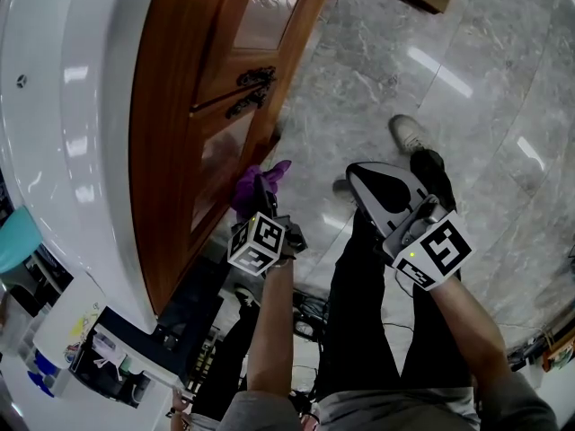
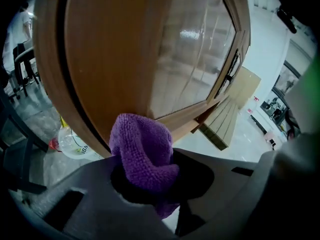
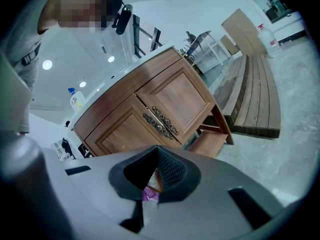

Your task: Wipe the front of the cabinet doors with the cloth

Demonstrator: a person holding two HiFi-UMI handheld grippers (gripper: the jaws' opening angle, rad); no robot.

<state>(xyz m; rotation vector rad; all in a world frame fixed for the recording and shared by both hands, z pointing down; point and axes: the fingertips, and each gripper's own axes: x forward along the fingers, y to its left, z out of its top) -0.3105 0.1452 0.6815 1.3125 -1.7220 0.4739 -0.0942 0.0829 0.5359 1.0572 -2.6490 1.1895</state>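
Head camera looks steeply down on cabinet (image 1: 171, 151) and floor (image 1: 404, 61). Camera on left gripper (image 2: 147, 181) sits right up against one door (image 2: 115, 59), facing it. Camera on right gripper (image 3: 150, 186) looks from farther back at both doors; all share the cabinet.
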